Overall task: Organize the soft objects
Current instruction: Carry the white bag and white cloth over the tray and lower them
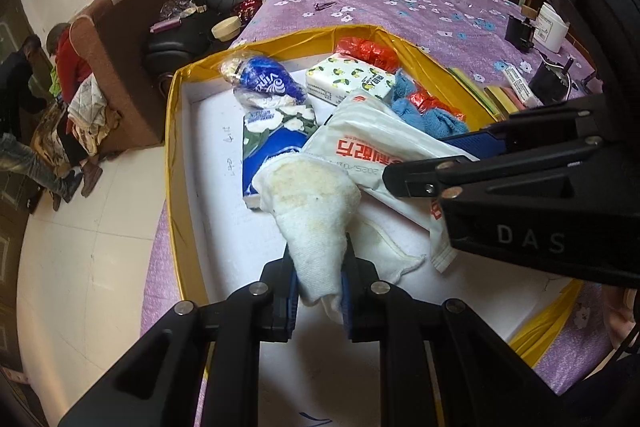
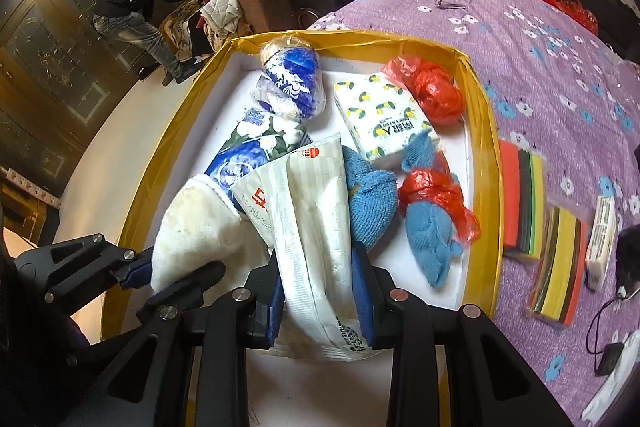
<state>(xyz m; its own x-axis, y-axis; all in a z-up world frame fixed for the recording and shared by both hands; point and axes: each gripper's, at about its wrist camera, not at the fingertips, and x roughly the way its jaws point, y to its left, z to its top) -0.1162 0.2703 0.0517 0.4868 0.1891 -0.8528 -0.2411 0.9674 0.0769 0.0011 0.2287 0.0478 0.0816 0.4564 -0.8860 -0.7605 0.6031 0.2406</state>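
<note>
White towel (image 1: 316, 211), a fuzzy, yellow-stained terry thing bunched into a cone, is pinched tight in the left gripper (image 1: 320, 291) over the near part of the yellow-walled box (image 1: 173, 163). The right gripper (image 2: 322, 291) is clamped on a crinkly white plastic wipes pack (image 2: 308, 211) right beside it. Only bare white floor is along the box's left wall; the far end and right side are packed with tissue packs, blue cloths and red bags.
</note>
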